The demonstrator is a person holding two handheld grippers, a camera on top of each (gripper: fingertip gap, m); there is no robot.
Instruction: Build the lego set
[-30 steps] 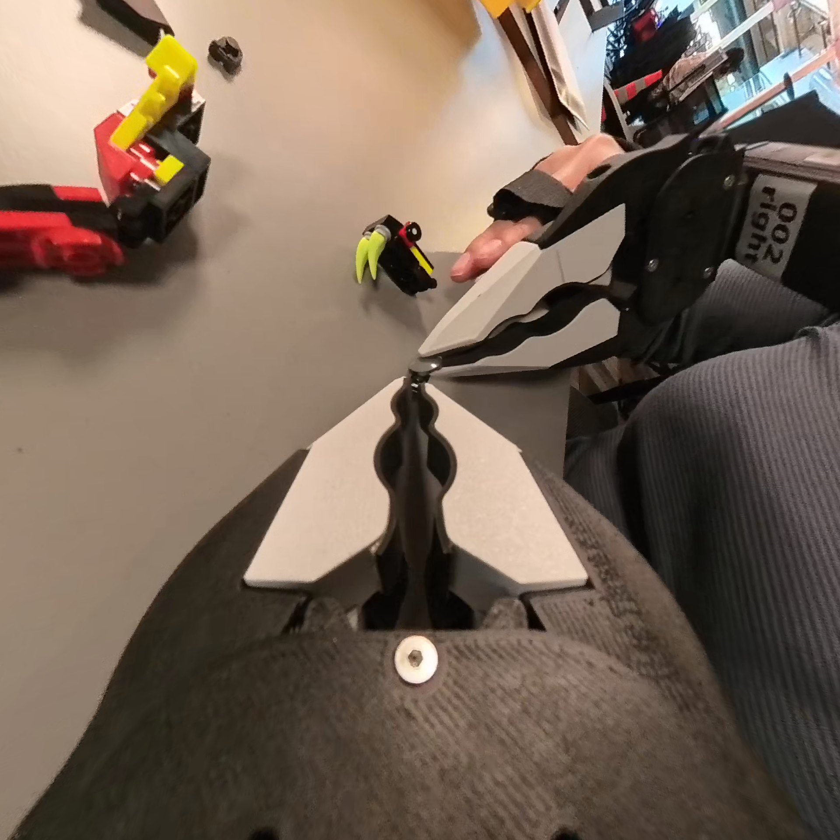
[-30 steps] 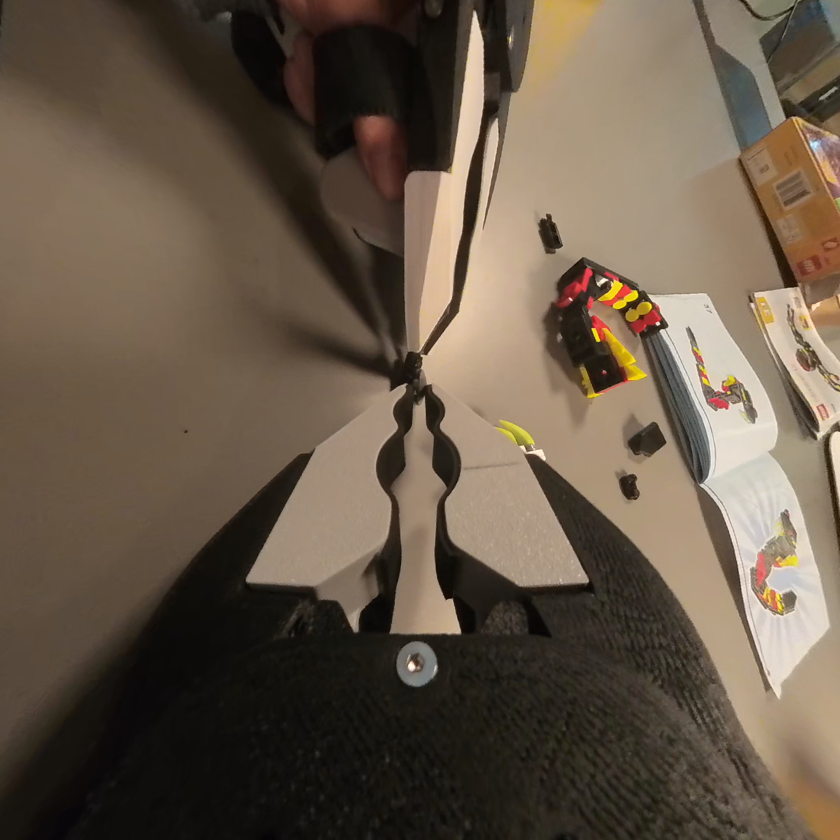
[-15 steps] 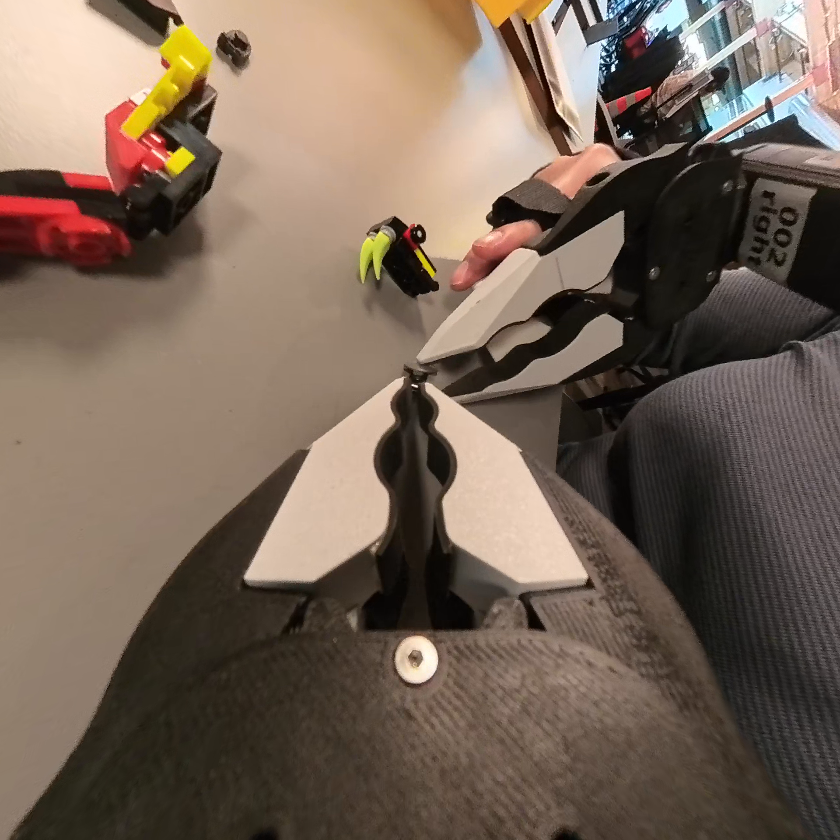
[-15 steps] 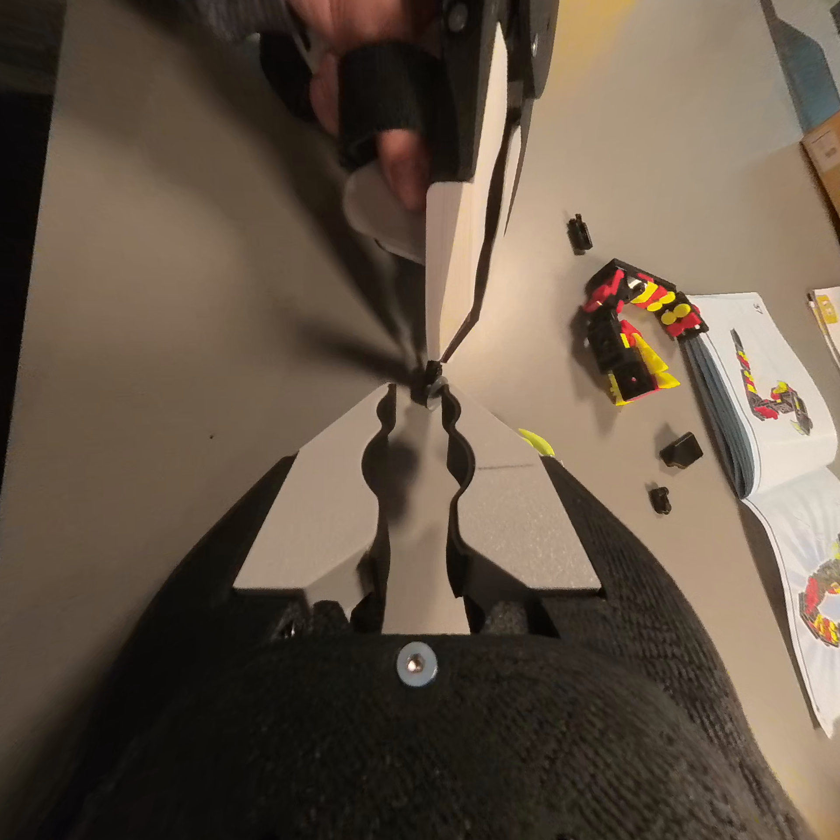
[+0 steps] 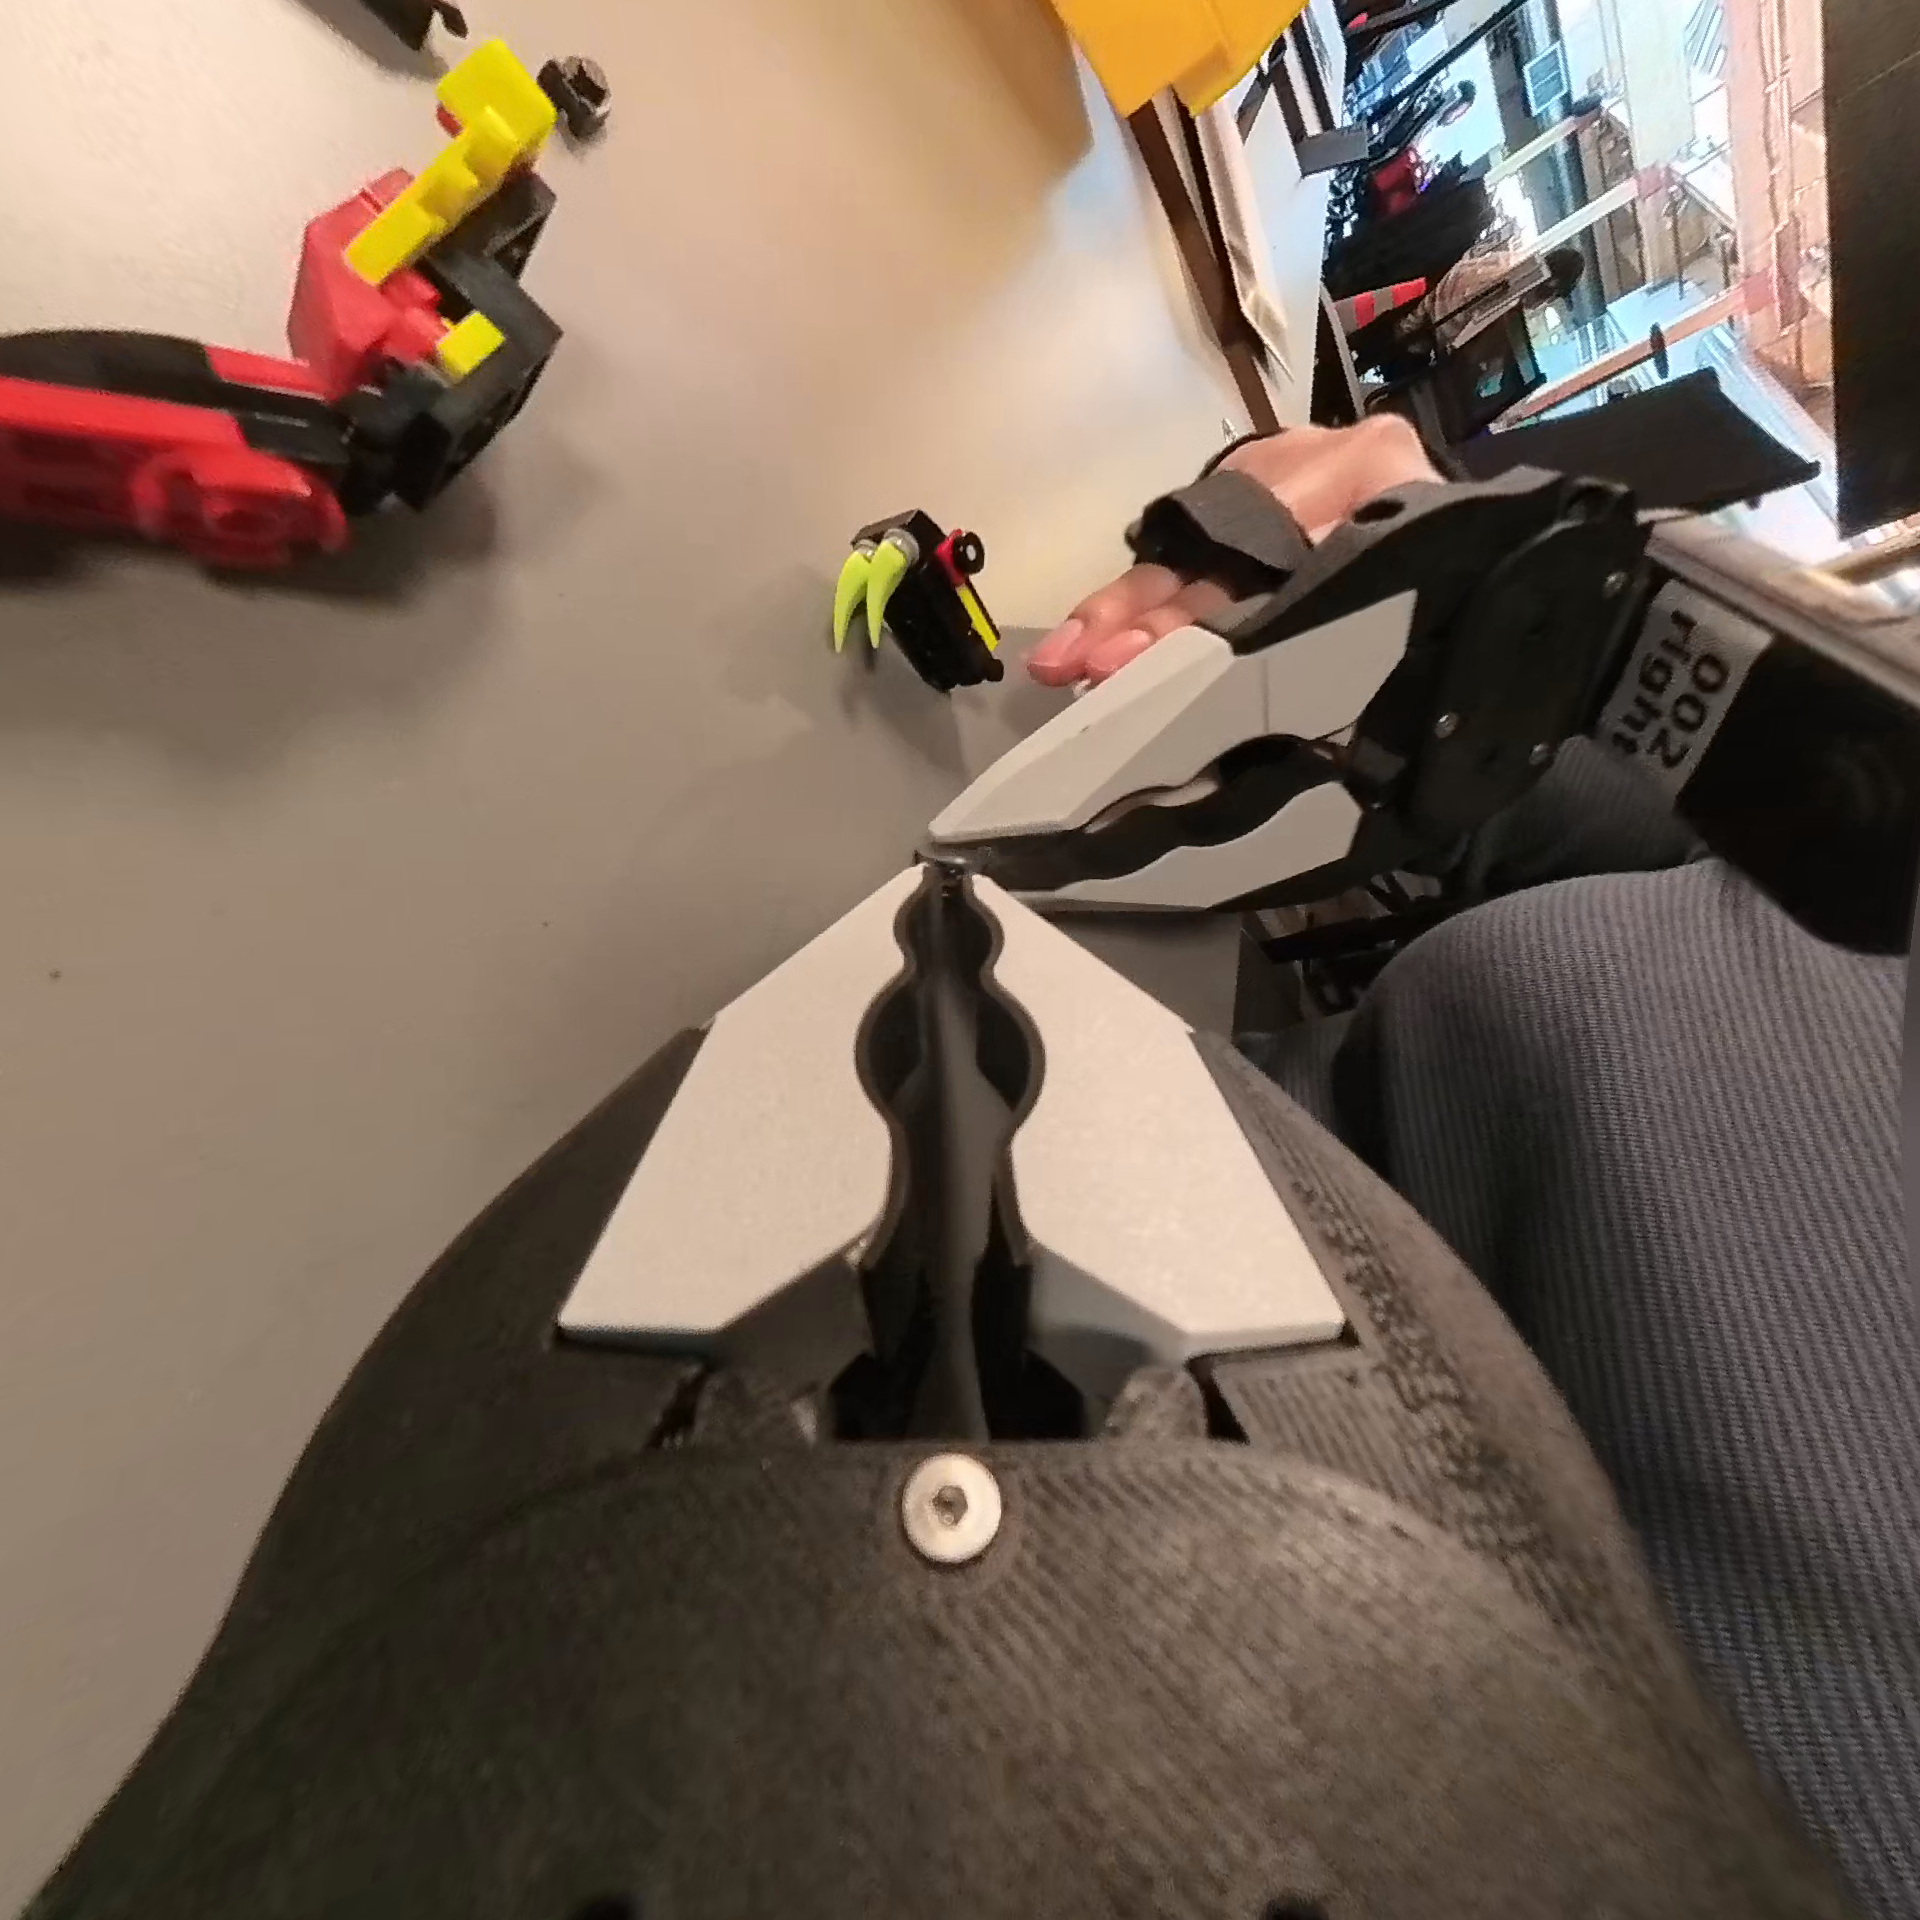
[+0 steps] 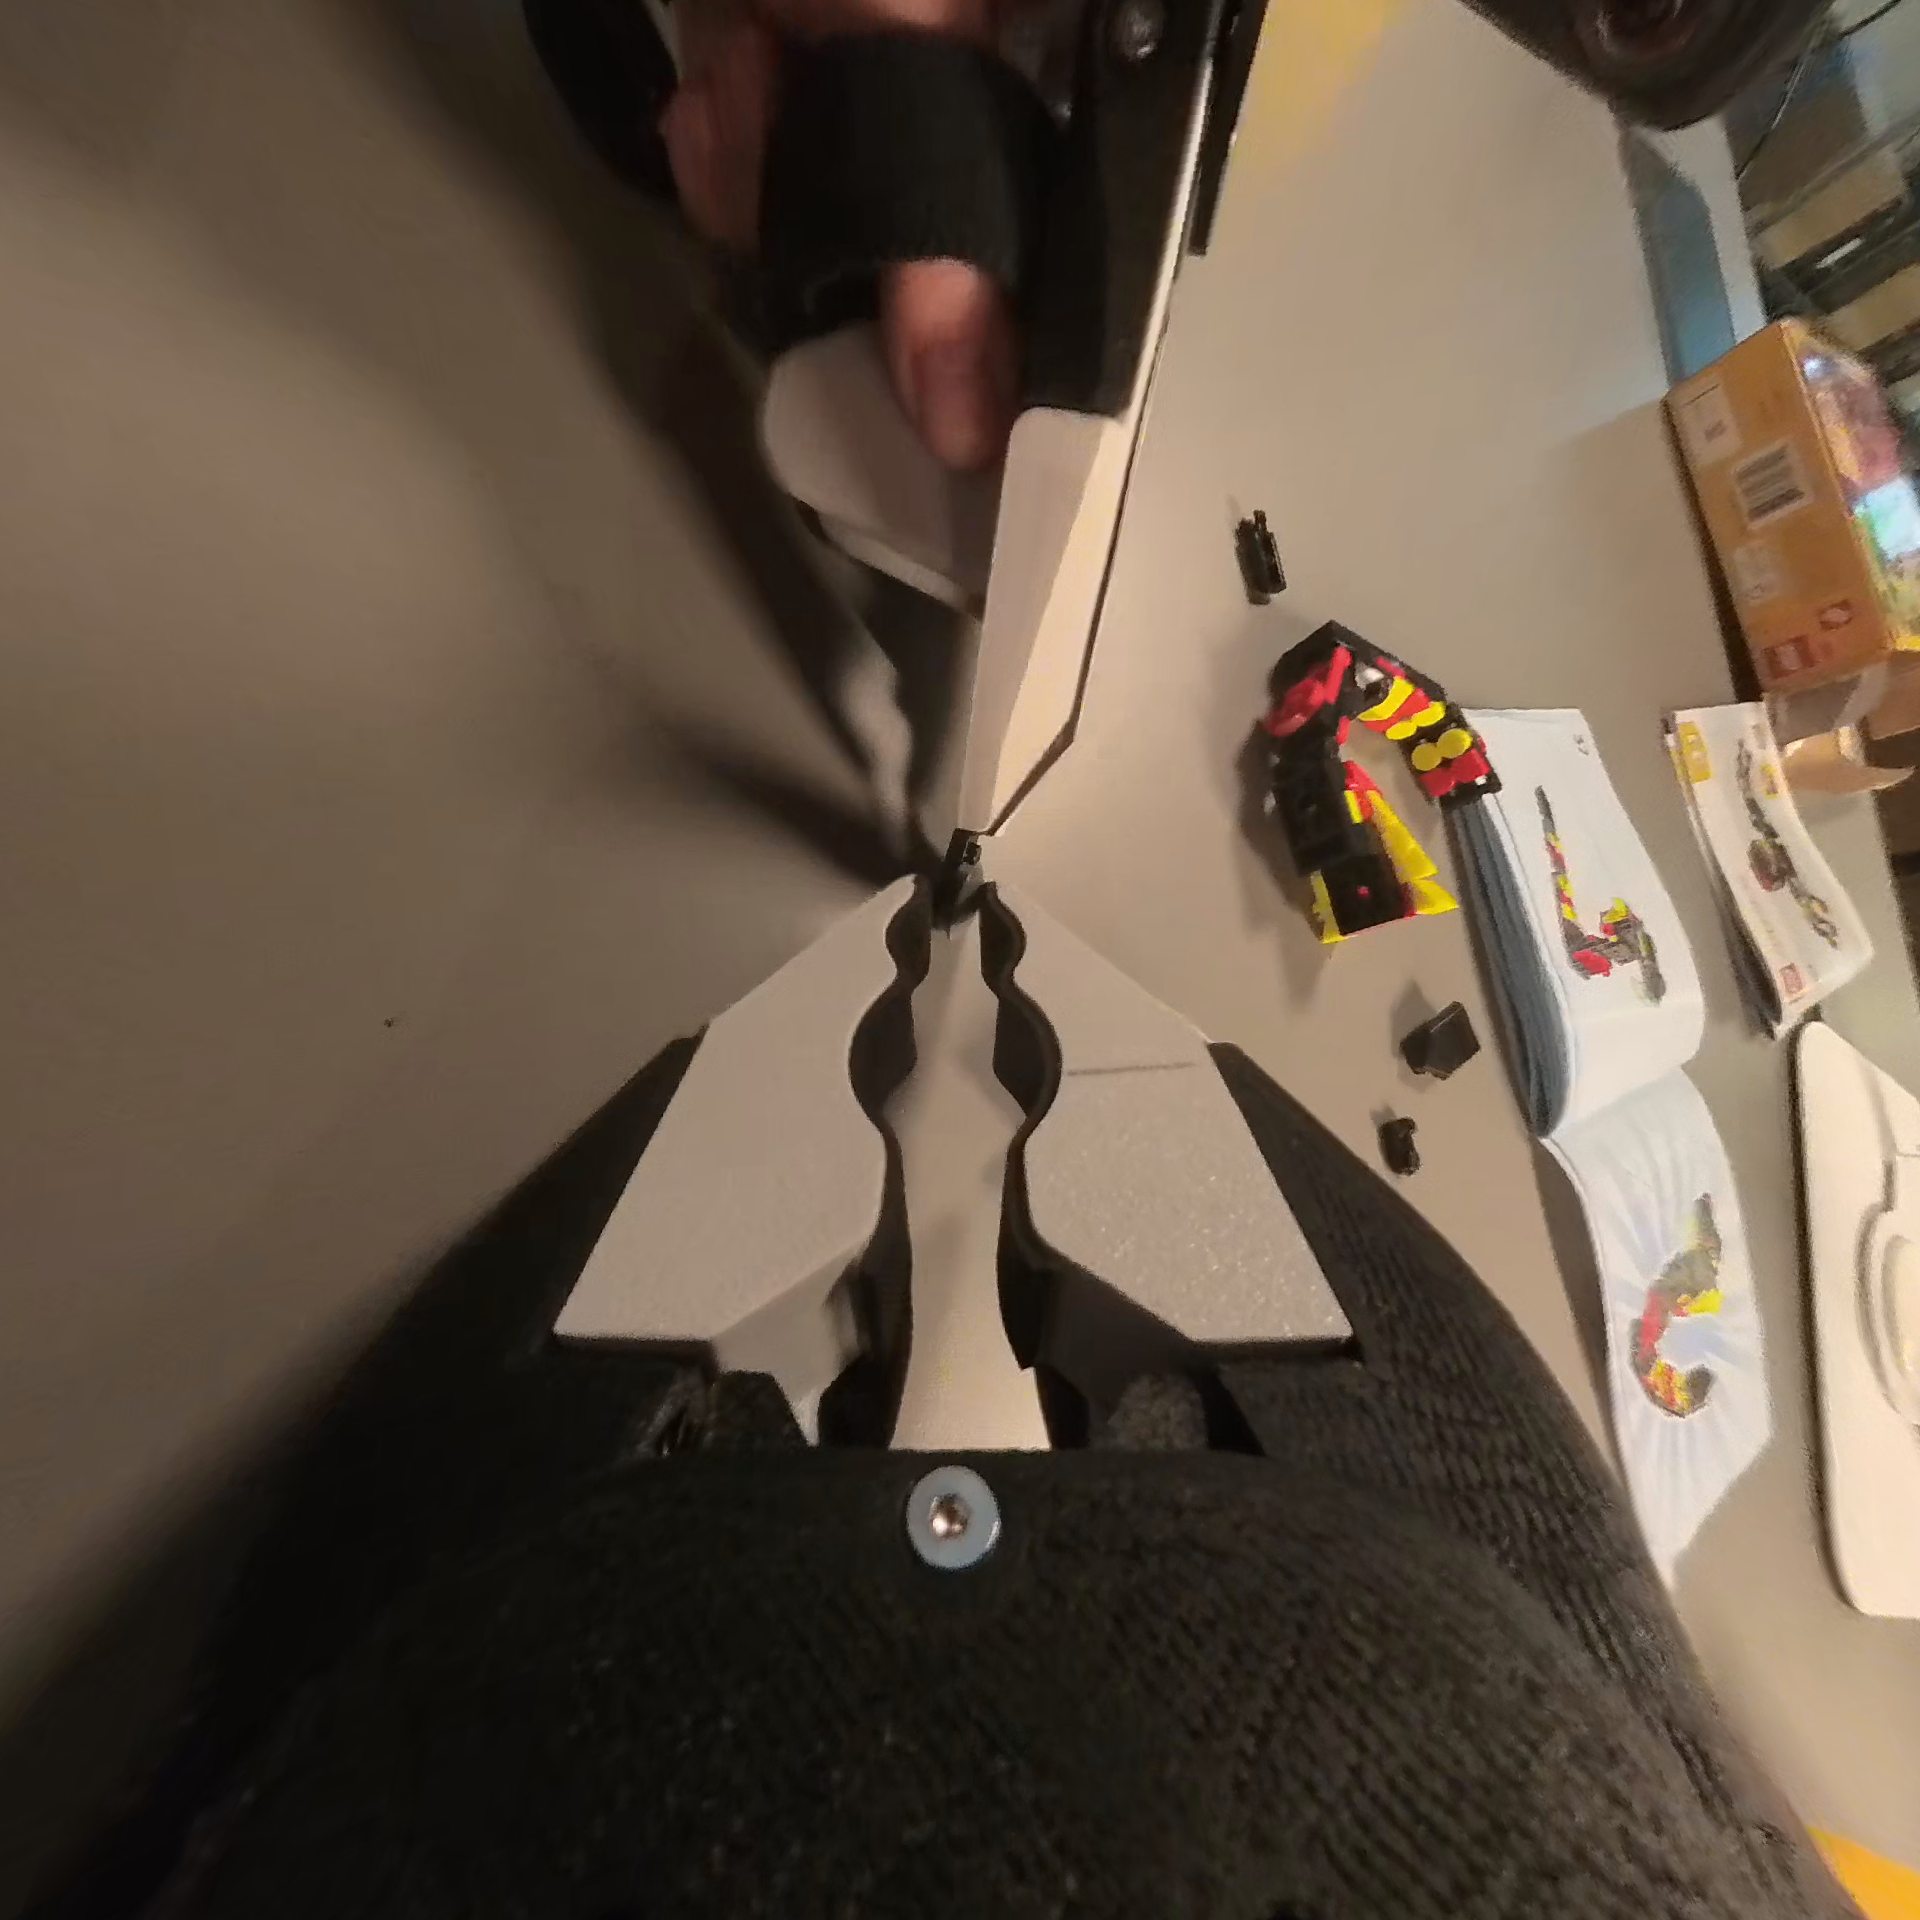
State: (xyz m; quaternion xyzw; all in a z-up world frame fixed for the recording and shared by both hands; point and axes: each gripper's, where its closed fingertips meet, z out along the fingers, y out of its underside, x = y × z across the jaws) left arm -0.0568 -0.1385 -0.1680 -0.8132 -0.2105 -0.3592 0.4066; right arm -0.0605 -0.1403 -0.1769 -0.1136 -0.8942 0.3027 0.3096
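Observation:
My left gripper point(image 5: 948, 878) is shut on a small black lego piece point(image 5: 951, 860) at its very tip. My right gripper point(image 6: 951, 891) meets it tip to tip from the right point(image 5: 961, 850), and its jaws are closed to a narrow gap around the same black piece point(image 6: 961, 868). The left gripper comes down from above in the right wrist view point(image 6: 977, 826). A red, black and yellow lego assembly point(image 5: 312, 416) lies on the grey table point(image 5: 312, 935); it also shows in the right wrist view point(image 6: 1351, 800). A small black sub-build with lime claws point(image 5: 914, 613) lies beyond the tips.
Open instruction booklets point(image 6: 1590, 914) and a cardboard box point(image 6: 1797, 499) lie at the right, with a white tray point(image 6: 1860, 1299). Loose black pieces point(image 6: 1260, 556), point(image 6: 1439, 1039), point(image 6: 1397, 1143) sit near the assembly. The person's leg point(image 5: 1662, 1247) is beside the table edge. My two grippers' fingertips are within a few centimetres of each other.
The right gripper's jaws opened half a second ago and have narrowed again around the black piece. The left gripper stayed shut. Both views shifted slightly.

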